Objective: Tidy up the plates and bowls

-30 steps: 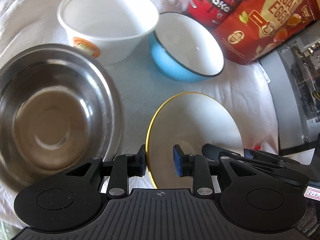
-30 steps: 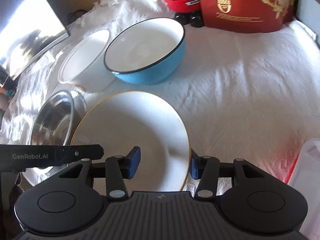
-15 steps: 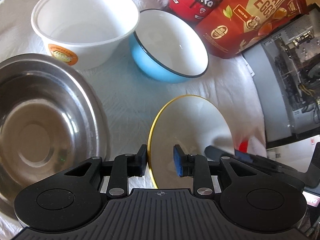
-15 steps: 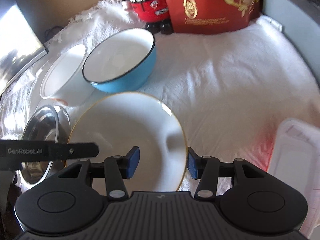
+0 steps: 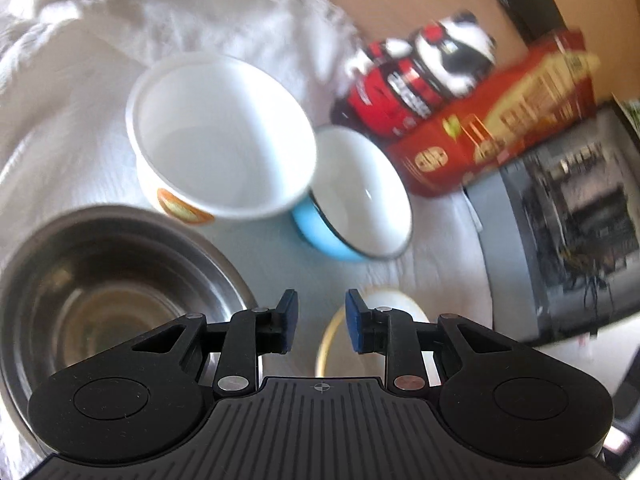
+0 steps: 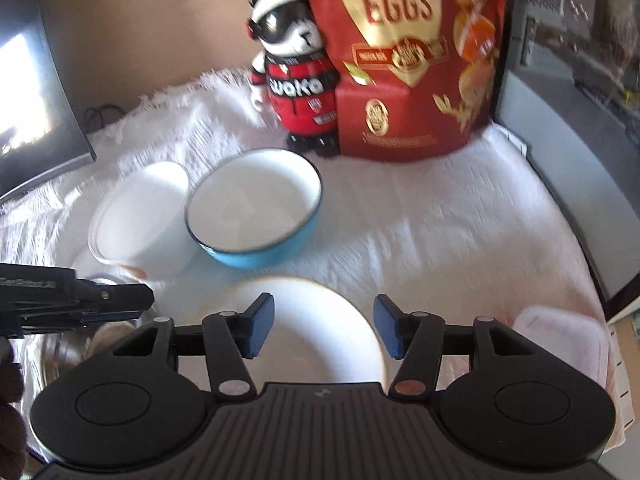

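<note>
Both grippers have let go of the gold-rimmed white plate (image 6: pixel 320 332): right gripper (image 6: pixel 323 326) opening, left gripper (image 5: pixel 318 322) narrowing, both empty; blue enamel bowl (image 6: pixel 256 216) stands beyond.

Surface: white textured cloth (image 6: pixel 420 220) with a fringed far edge, covering the whole table.

Directly on it:
- white plastic bowl (image 6: pixel 140 220), orange label on its side, left of centre;
- blue enamel bowl (image 6: pixel 256 208), white inside, dark rim, just beside the white one;
- steel bowl (image 5: pixel 100 300) at the near left;
- gold-rimmed white plate (image 6: pixel 320 332) at the near edge, centre;
- clear lidded container (image 6: pixel 560 344) at the near right;
- panda figurine (image 6: pixel 296 80) and red quail-egg bag (image 6: pixel 408 60), touching, along the far edge.
</note>
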Available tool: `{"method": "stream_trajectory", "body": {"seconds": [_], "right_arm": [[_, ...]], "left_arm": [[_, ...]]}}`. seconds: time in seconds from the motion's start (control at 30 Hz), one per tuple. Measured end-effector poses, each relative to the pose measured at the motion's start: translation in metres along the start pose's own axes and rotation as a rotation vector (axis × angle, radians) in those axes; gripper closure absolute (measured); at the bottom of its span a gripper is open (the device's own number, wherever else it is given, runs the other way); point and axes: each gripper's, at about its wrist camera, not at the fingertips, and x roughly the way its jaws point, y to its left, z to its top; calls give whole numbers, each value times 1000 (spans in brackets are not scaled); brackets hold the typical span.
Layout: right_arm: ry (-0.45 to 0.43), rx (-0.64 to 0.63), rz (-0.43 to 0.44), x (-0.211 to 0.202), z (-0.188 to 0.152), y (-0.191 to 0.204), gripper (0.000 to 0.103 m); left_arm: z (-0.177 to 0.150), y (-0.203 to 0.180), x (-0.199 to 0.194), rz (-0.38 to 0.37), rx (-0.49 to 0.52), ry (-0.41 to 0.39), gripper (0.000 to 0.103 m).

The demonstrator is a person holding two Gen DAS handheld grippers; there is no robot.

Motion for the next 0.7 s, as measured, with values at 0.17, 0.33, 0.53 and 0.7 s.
{"method": "stream_trajectory", "body": {"seconds": [0.17,0.33,0.53,0.7], "right_arm": [[-12,7,-33,0,22,9,40],[-23,-22,-29,10,39,-5,23],[62,-113,44,56,64,-24,23],[106,-122,108,97,84,-26,23]], "left_arm": [[23,3,11,-25,-21,-17,75],[30,-7,30,3,-47,-20,75],[38,-11,55,92,-88,-31,75],[44,-10,66,139,-127,-70,75]]}}
